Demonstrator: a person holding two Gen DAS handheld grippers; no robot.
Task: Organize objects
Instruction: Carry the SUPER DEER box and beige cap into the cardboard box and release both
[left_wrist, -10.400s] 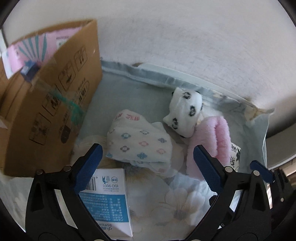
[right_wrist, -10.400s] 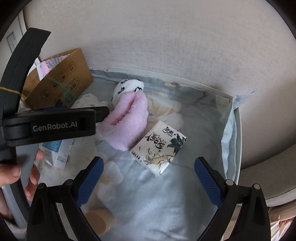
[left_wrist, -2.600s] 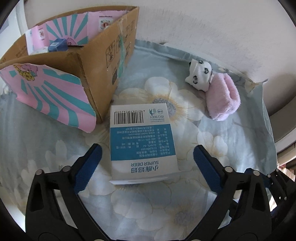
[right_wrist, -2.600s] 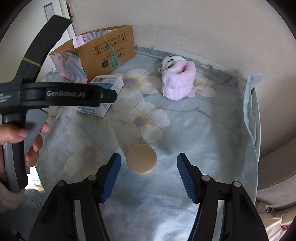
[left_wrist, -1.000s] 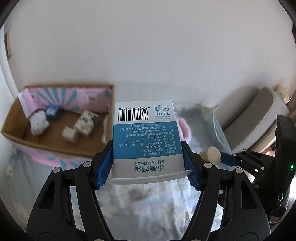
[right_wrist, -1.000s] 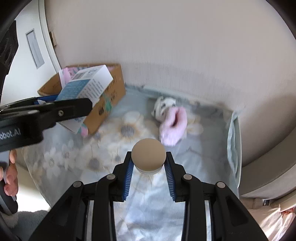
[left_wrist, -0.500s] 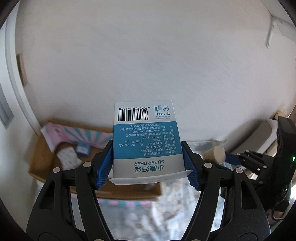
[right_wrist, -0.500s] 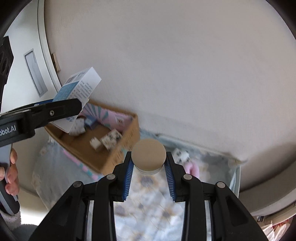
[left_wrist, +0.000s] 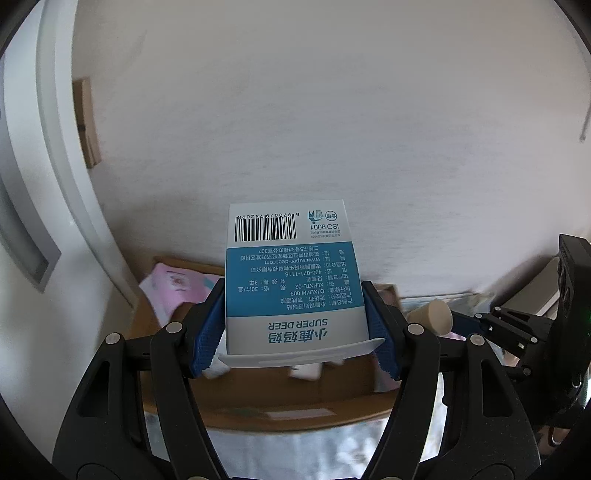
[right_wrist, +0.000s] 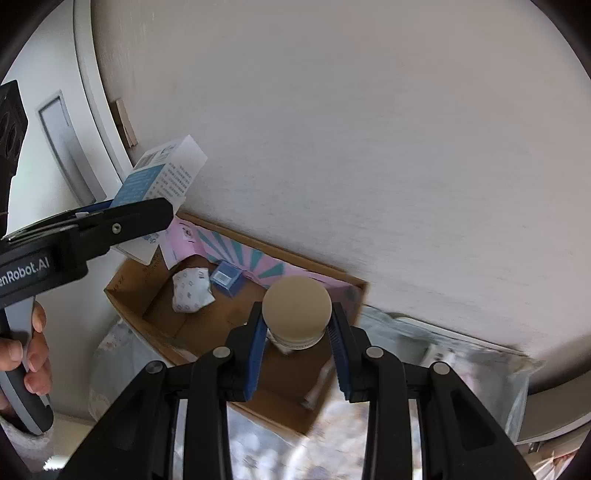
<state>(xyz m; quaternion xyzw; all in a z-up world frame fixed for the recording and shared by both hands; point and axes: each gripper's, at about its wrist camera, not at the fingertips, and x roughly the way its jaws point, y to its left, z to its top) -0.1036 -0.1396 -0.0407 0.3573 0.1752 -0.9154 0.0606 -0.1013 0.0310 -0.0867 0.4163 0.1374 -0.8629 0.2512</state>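
While both grippers are hanging in the air above the cardboard box (right_wrist: 155, 317), each is carrying its own load. Left gripper (left_wrist: 295, 332) is clamping a blue-and-white carton (left_wrist: 291, 280) between its blue pads (left_wrist: 207, 332), jaws closed partway to the carton's width; the barcode end is pointing away from the camera, the printed text is reading upside down, and a white flap is sticking out at the near end. In the right wrist view the same carton (right_wrist: 159, 184) is showing at far left, tilted upward, with the left gripper (right_wrist: 122, 221) in front of it and the person's hand (right_wrist: 26, 354) wrapping the grey handle.

Right gripper (right_wrist: 297, 336) is pinching a small jar with a tan round lid (right_wrist: 297, 304), jaws closed narrowly on the white body just beneath the lid. The jar is sitting over the right part of the open box. From the left wrist view the jar (left_wrist: 432, 321) is appearing at right, lid facing left, beside the box's right edge.

Inside the box, a white patterned bundle (right_wrist: 192, 288) is lying next to a small blue box (right_wrist: 227, 277), near the far wall with its pink-and-teal striped lining (right_wrist: 236, 251). A flowered cloth (right_wrist: 110, 354) is lying under the box; its right stretch is blurred. White textured wall (right_wrist: 369, 147) is filling the background.
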